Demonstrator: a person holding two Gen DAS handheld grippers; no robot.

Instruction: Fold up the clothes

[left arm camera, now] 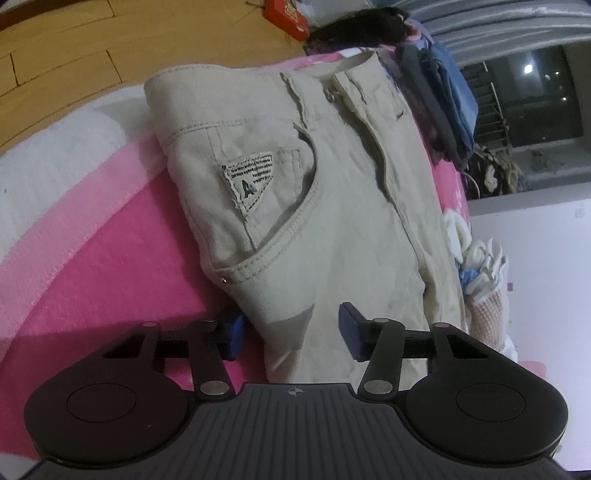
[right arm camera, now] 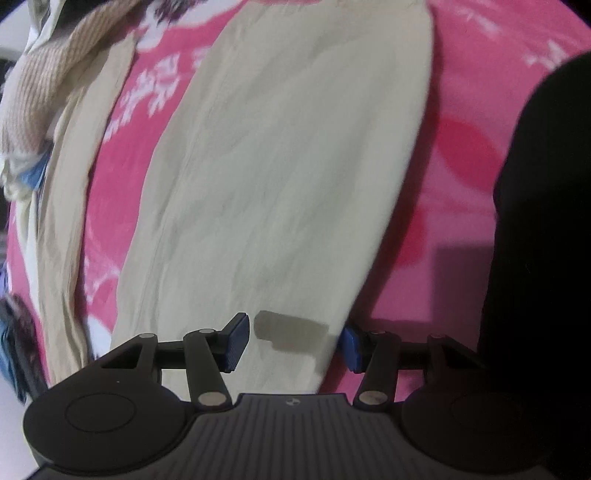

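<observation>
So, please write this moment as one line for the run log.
left gripper: open, at trousers | right gripper: open, over trouser leg | nothing gripped

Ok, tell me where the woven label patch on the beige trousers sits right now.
In the left wrist view, the label patch sits left of centre on the beige trousers, just above the curved front pocket opening and below the waistband.

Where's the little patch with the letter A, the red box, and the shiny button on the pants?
white cloth patch (left arm camera: 250, 183), left wrist view, its middle.
red cardboard box (left arm camera: 286, 16), left wrist view, its top face.
silver metal button (left arm camera: 332, 96), left wrist view, its head.
</observation>
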